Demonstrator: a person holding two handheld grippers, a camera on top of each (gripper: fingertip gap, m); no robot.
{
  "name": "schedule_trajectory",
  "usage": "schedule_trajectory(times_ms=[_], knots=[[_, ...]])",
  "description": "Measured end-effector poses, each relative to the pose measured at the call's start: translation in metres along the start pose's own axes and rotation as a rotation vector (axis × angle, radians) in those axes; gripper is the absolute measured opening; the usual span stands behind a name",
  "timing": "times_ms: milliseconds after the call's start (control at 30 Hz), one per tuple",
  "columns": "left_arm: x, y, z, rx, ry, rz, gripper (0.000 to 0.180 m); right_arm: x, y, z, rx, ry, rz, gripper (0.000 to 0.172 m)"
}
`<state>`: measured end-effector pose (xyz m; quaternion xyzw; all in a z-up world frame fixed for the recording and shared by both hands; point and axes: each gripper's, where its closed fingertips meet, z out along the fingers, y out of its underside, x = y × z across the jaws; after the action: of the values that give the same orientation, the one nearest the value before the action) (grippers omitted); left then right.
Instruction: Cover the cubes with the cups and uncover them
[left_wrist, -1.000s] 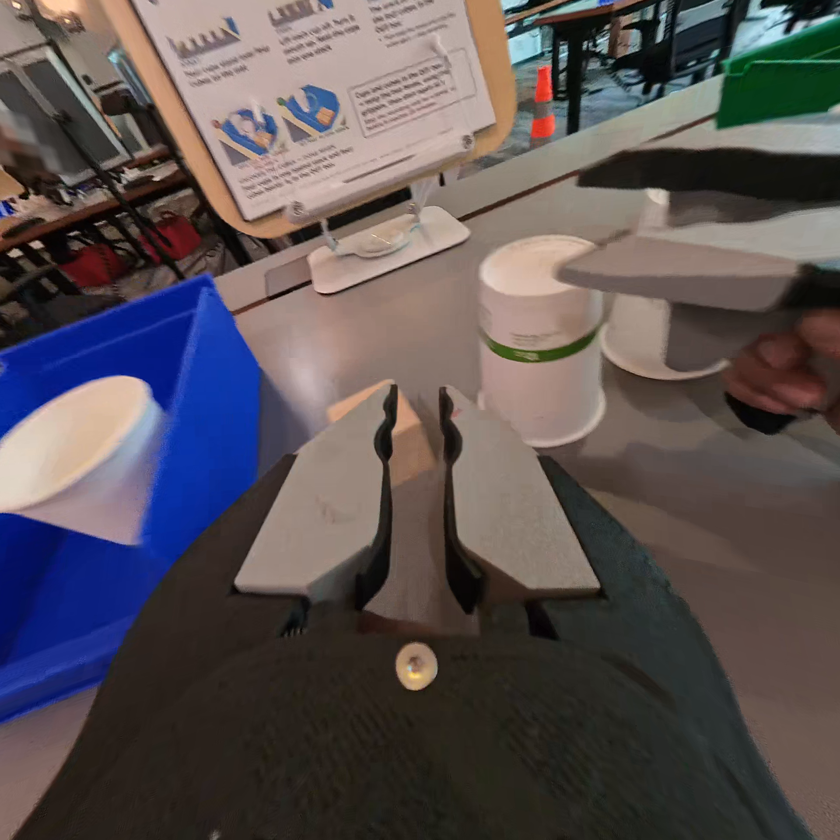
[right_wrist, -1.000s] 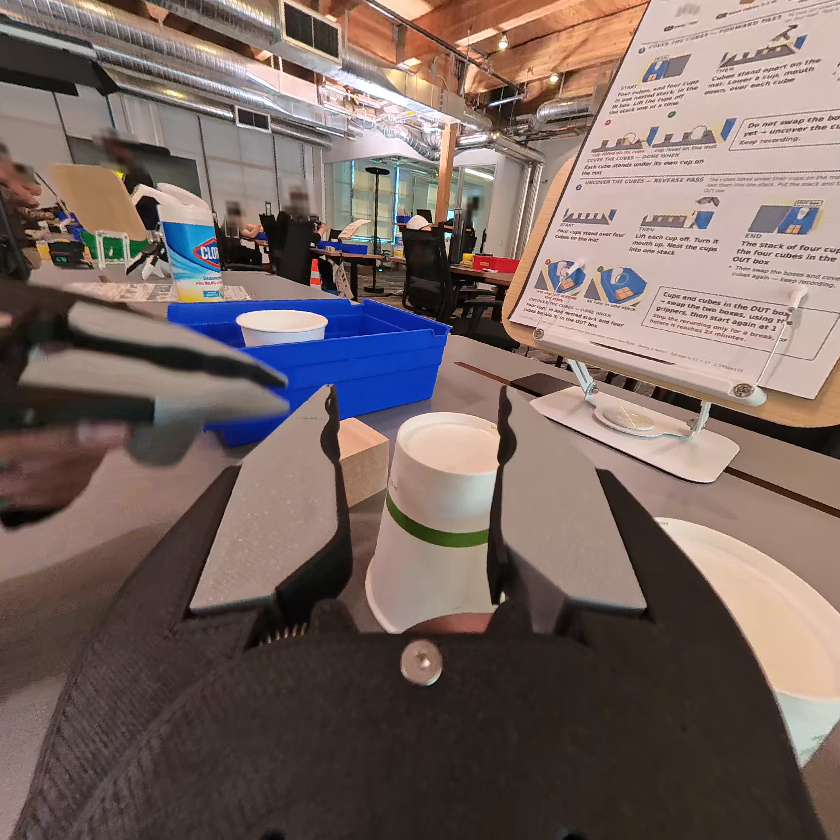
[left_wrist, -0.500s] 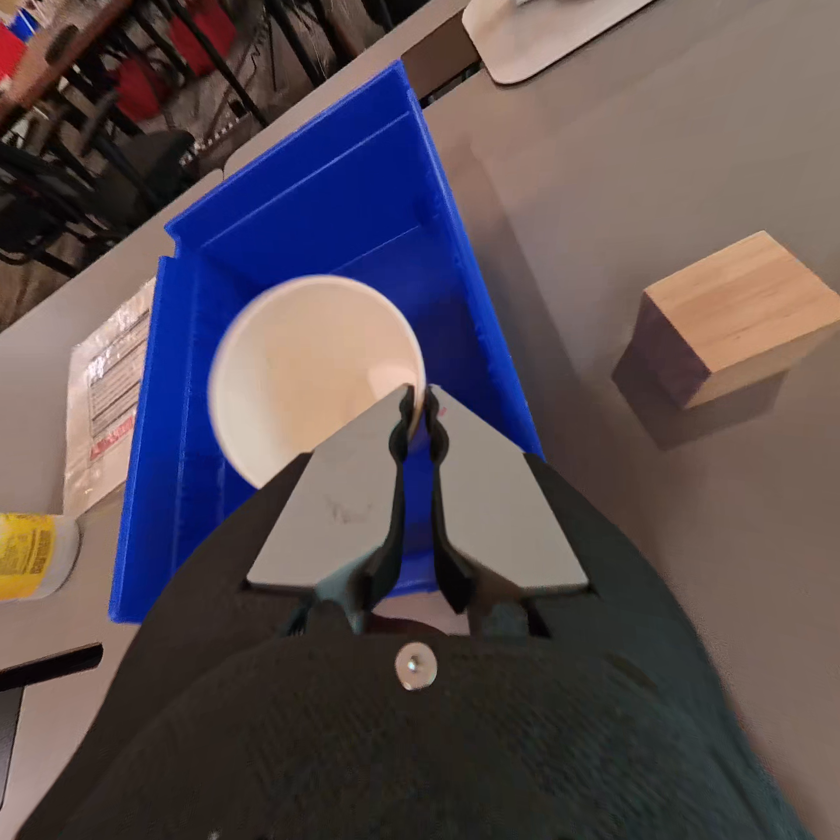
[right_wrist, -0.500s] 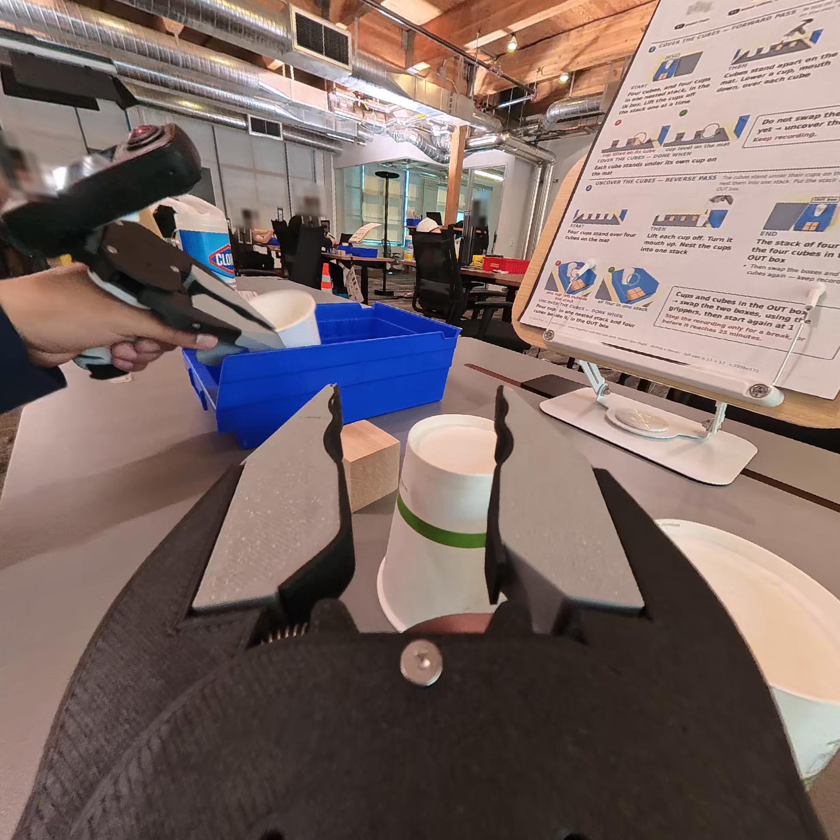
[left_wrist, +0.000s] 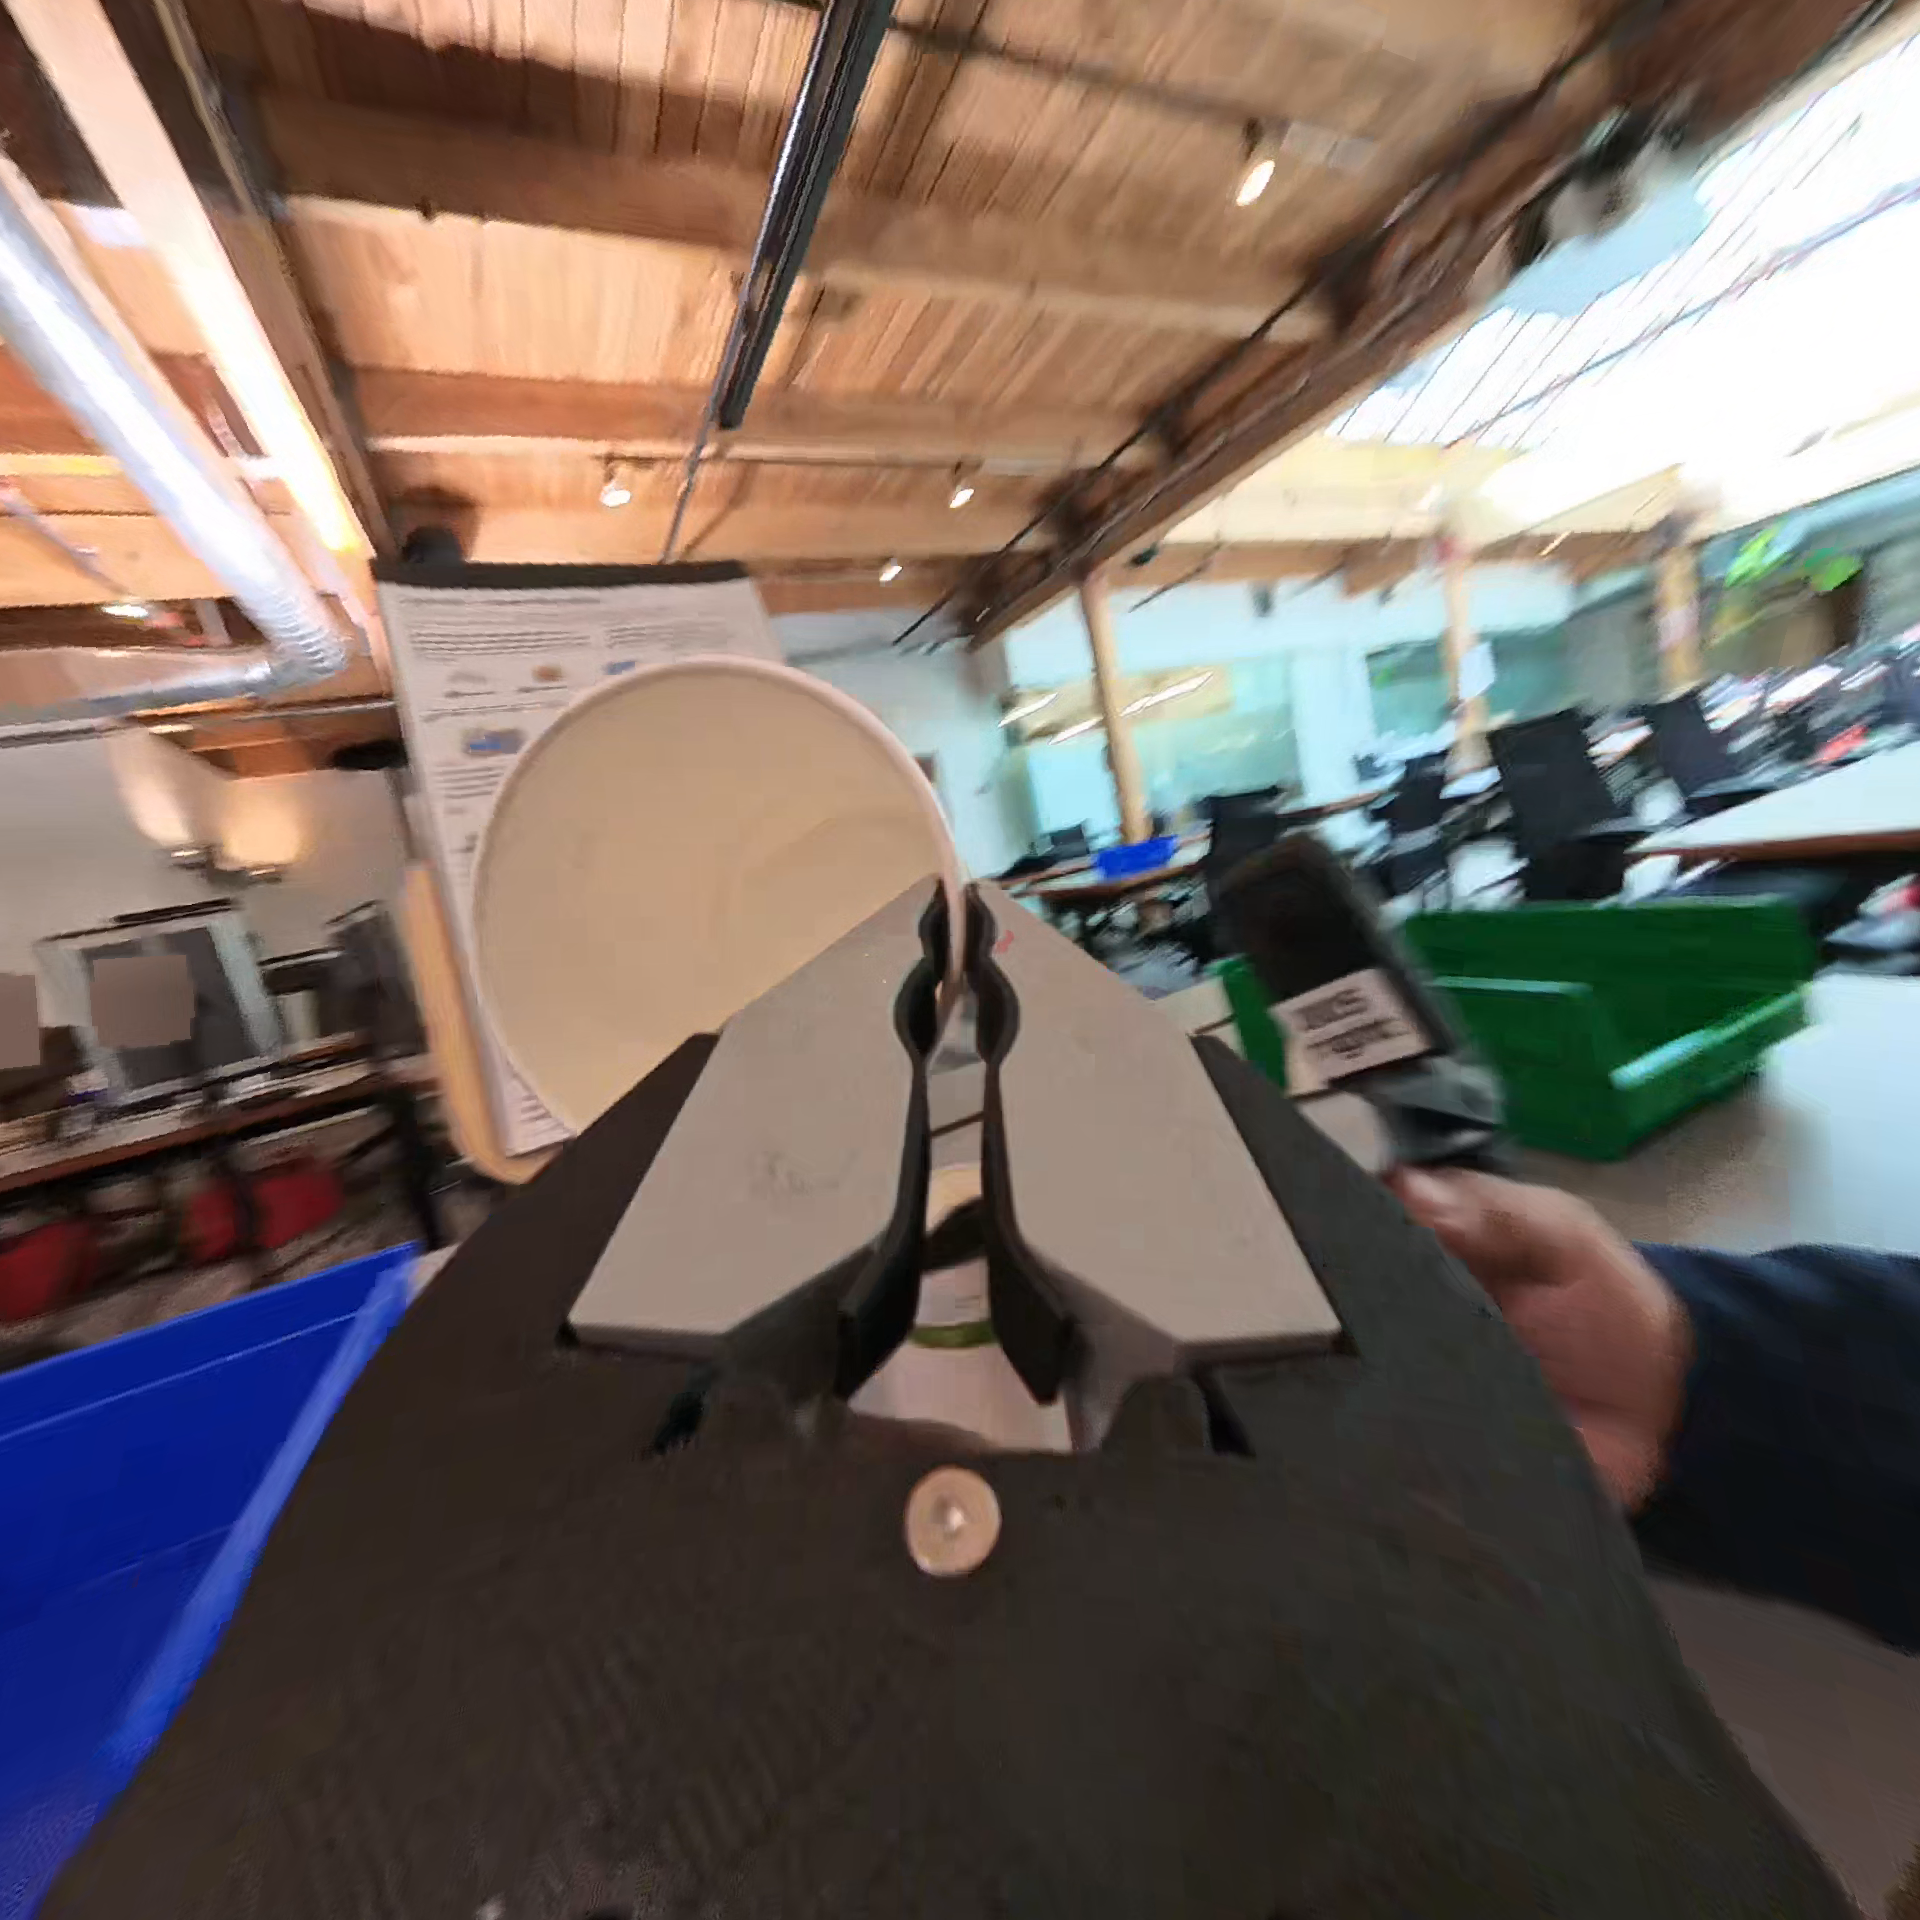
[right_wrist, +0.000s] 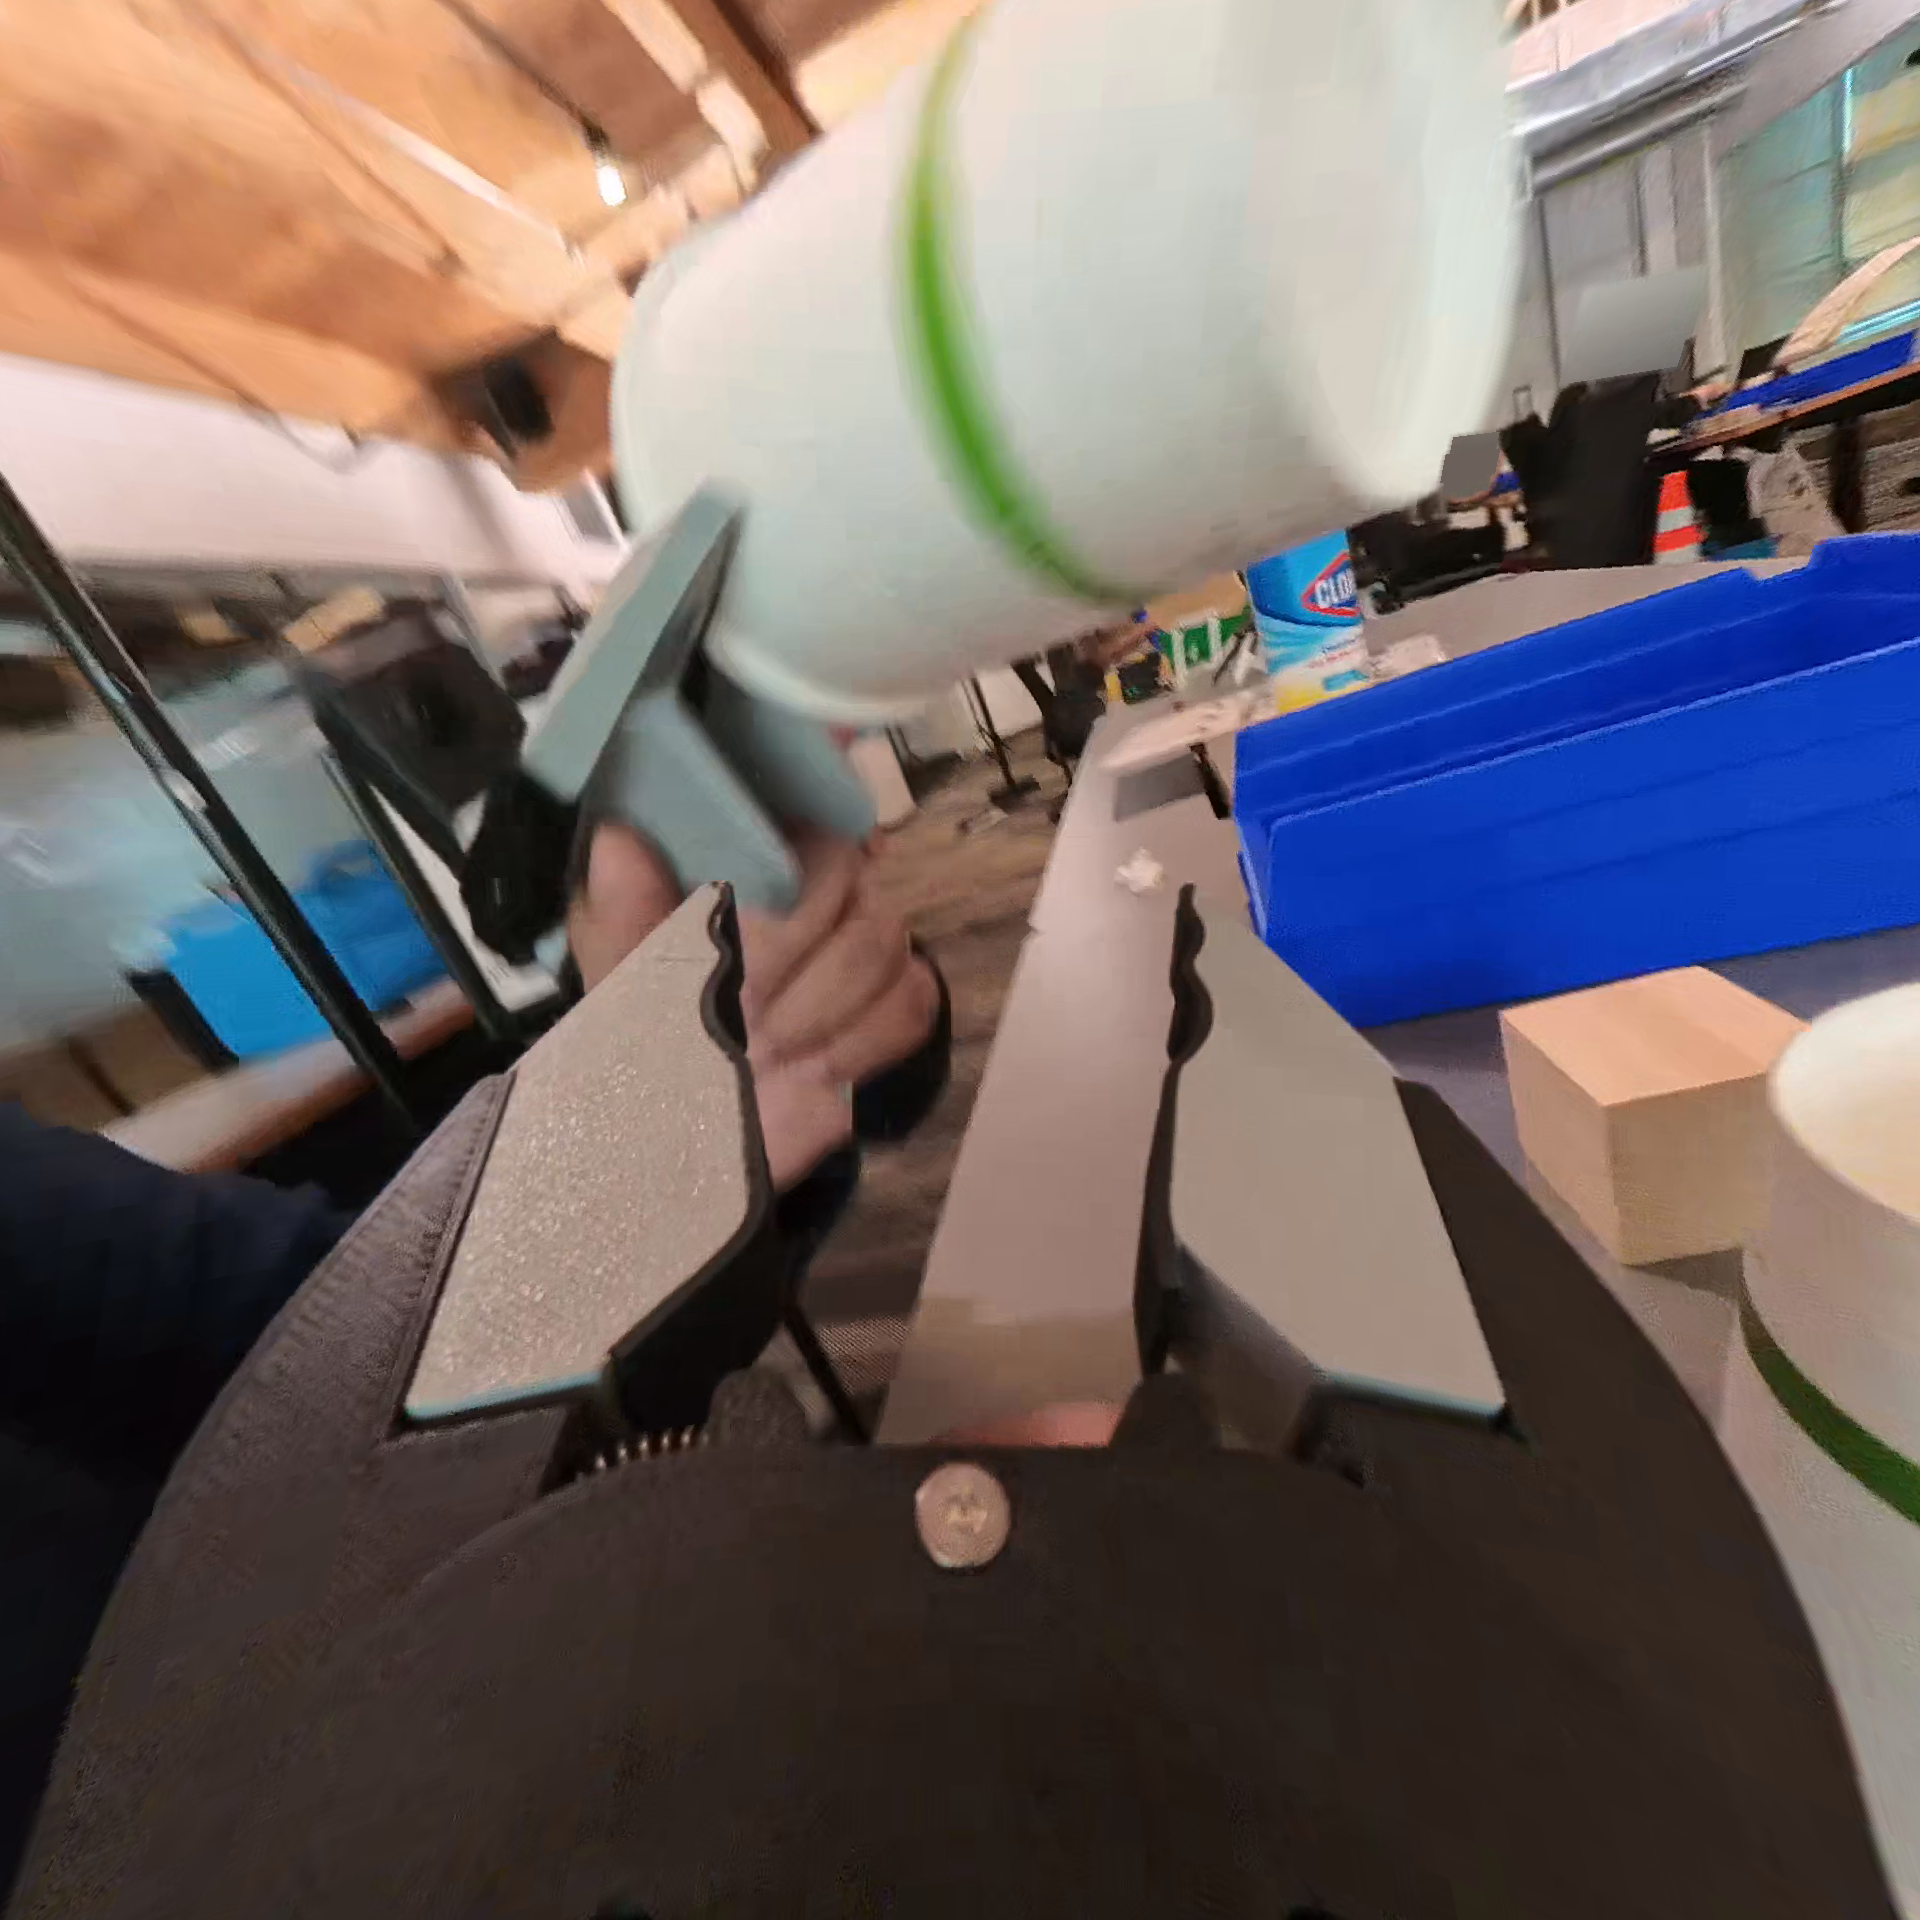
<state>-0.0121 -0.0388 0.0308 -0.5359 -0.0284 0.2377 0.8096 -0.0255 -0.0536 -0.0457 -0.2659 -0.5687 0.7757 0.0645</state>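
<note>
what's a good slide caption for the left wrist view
Left gripper pinches a white paper cup's rim, lifted above the blue bin.

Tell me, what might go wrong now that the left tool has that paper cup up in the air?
1. The left gripper pinches the white cup only by its thin rim; swinging it could bend the rim or let the cup slip.
2. The cup is tipped and blurred mid-swing, so lowering it over the bare wooden cube may catch an edge.
3. The open right gripper sits close below and could bump it.
</note>
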Motion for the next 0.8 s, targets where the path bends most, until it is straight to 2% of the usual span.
schedule_trajectory(times_ms=[67, 133, 200, 300, 433, 467, 500, 533, 567, 633, 700, 800], knots=[[0.023, 0.004, -0.006, 0.064, 0.090, -0.107, 0.000, 0.003, -0.016, -0.010, 0.080, -0.045, 0.106, 0.087], [0.036, 0.023, -0.008, 0.031, 0.135, -0.156, 0.000, 0.003, -0.035, -0.022, 0.178, -0.108, 0.201, 0.089], [0.044, 0.046, -0.008, -0.046, 0.156, -0.183, 0.000, 0.008, -0.048, -0.032, 0.243, -0.118, 0.261, 0.094], [0.054, 0.084, -0.011, -0.224, 0.189, -0.174, 0.000, 0.022, -0.052, -0.037, 0.263, -0.040, 0.257, 0.083], [0.054, 0.124, -0.017, -0.449, 0.169, -0.156, 0.005, 0.031, -0.040, -0.033, 0.179, 0.069, 0.150, 0.083], [0.049, 0.129, -0.020, -0.485, 0.144, -0.150, 0.009, 0.031, -0.038, -0.032, 0.162, 0.092, 0.109, 0.083], [0.040, 0.132, -0.022, -0.511, 0.088, -0.145, 0.030, 0.031, -0.038, -0.031, 0.157, 0.113, 0.076, 0.083], [0.029, 0.135, -0.025, -0.529, 0.032, -0.147, 0.059, 0.033, -0.039, -0.032, 0.155, 0.141, 0.048, 0.083], [0.022, 0.137, -0.029, -0.547, -0.005, -0.154, 0.074, 0.037, -0.039, -0.034, 0.150, 0.183, 0.022, 0.083], [0.009, 0.138, -0.039, -0.578, -0.061, -0.140, 0.092, 0.047, -0.037, -0.038, 0.129, 0.261, -0.017, 0.082], [0.000, 0.135, -0.044, -0.601, -0.093, -0.045, 0.096, 0.047, -0.034, -0.036, 0.113, 0.257, -0.007, 0.082], [0.009, 0.131, -0.039, -0.647, -0.065, 0.118, 0.103, 0.040, -0.028, -0.028, 0.086, 0.209, 0.012, 0.082]])
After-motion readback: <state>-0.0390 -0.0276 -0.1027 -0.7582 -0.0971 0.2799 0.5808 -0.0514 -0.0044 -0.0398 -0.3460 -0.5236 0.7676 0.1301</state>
